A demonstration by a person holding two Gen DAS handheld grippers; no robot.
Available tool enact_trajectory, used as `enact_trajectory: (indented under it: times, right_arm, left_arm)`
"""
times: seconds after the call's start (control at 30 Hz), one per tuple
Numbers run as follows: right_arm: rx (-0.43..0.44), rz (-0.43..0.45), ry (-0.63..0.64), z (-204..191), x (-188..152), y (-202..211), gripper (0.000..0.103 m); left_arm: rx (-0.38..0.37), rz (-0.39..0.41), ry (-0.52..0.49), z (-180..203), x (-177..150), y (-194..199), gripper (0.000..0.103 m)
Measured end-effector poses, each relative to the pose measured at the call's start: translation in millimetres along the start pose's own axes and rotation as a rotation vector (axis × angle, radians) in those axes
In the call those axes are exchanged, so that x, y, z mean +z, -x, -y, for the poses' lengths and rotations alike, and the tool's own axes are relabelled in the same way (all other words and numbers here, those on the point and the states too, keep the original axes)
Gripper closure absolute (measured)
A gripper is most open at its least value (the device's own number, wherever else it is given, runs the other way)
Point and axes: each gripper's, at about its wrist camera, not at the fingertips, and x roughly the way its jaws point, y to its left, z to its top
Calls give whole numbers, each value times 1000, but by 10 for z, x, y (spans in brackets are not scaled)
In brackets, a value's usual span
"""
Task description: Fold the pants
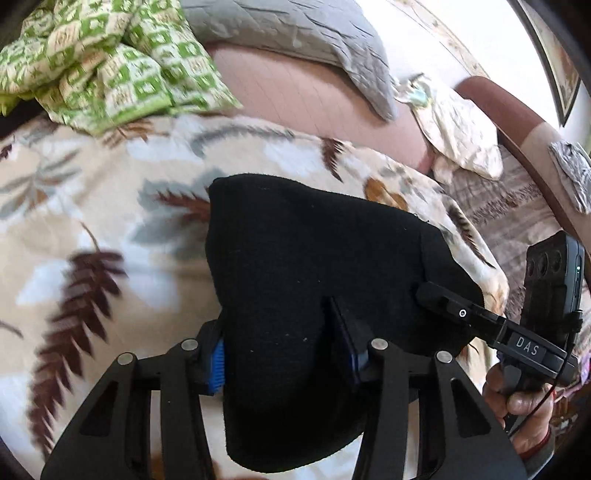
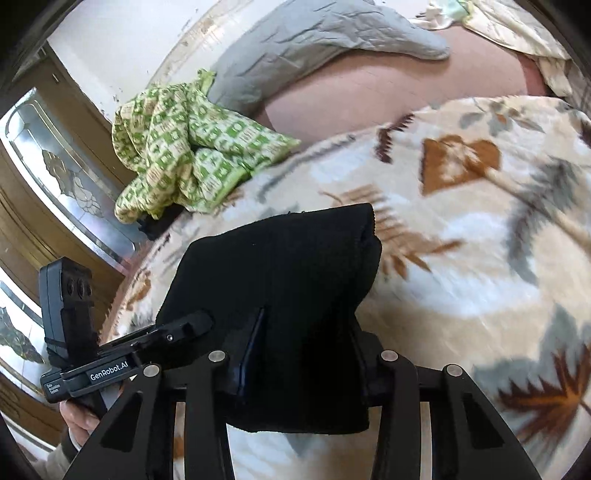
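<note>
The black pants (image 1: 314, 273) lie folded into a thick bundle on a leaf-patterned blanket (image 1: 92, 229). My left gripper (image 1: 284, 347) straddles the near end of the bundle, its fingers apart with cloth between and over them. The right gripper (image 1: 443, 299) shows at the bundle's right edge in the left wrist view. In the right wrist view the pants (image 2: 288, 266) fill the centre and my right gripper (image 2: 306, 350) has cloth draped over its spread fingers. The left gripper (image 2: 188, 325) touches the bundle's left edge there. Whether either one grips the cloth is hidden.
A green checked cloth (image 1: 107, 62) lies crumpled at the blanket's far side, next to a grey pillow (image 1: 295, 33) on a pink sheet (image 1: 314, 96). A cream pillow (image 1: 458, 129) and a wooden headboard (image 1: 517, 122) stand to the right. A mirrored cabinet (image 2: 55, 166) stands left.
</note>
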Motion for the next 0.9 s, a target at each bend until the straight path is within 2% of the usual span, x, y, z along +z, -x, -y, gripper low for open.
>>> enact_trajectory:
  times: [0.13,0.17,0.2,0.27,0.3,0.37,0.53,0.63,0.8,0.9]
  right_arm:
    - [0,-11,-21,39,149,-331,62]
    - [-16,-34,-20,66,163,-474,62]
    - [-35,-50,-19,86,166,-562,60]
    - [-101,-84,7,91,123,-727,54]
    - [-102,-74,21,87,107,-717,51]
    - [-90,-66,24,98,80,-626,49]
    - [-163,9,97,-74,90,-224,49]
    - [-145,39,145,-254,118,-61,52]
    - [-145,18,225,-505,94,-115,55]
    - [-177,-16,245,-544,15,-241,55]
  left_arm:
    - [47,-43,34,-215,106,-247,55]
    - [68,-63,45,-273,98,-339,50]
    - [80,-73,56,-330,76,-412,41]
    - [90,-52,62,-354,36,-396,30]
    - [100,-46,52,-348,17,-359,29]
    - [117,-34,35,-317,-3,-272,29]
    - [216,39,-29,-177,-42,-6,29]
    - [229,67,-34,-138,-30,67,29]
    - [256,56,-52,-80,-52,7,29]
    - [268,27,-52,-80,-77,-87,29]
